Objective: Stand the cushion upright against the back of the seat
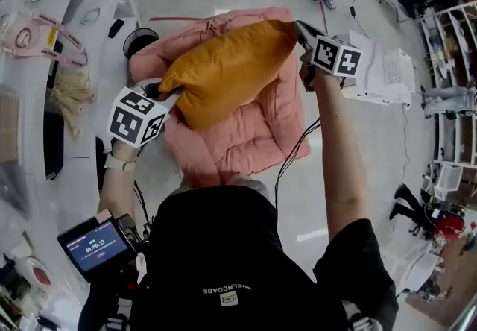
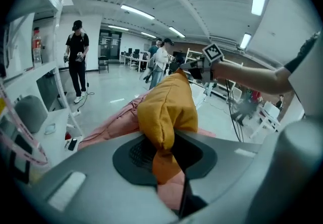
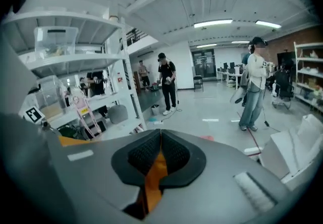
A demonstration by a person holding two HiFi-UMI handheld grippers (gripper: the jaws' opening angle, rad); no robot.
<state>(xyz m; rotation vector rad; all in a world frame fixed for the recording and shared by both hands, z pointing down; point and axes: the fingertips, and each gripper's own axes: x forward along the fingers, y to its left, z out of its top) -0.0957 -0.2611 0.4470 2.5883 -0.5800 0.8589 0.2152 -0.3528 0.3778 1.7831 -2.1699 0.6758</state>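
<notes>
Puffy mustard-orange cushion [image 1: 227,68] hangs slanted, lengthwise, just above the seat; not upright yet. Pink quilted seat [image 1: 250,139] sits underneath, kinda rumpled.

Bright, even ceiling-strip light; gripper views bend strongly and darken at edges.

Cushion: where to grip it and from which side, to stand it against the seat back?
Take the two end corners, one gripper from each end. The cushion is long, soft and too plump mid-body for the jaws; its corners flatten to thin fabric. That is the hold now: left gripper shut on the left corner, right gripper on the right.
</notes>
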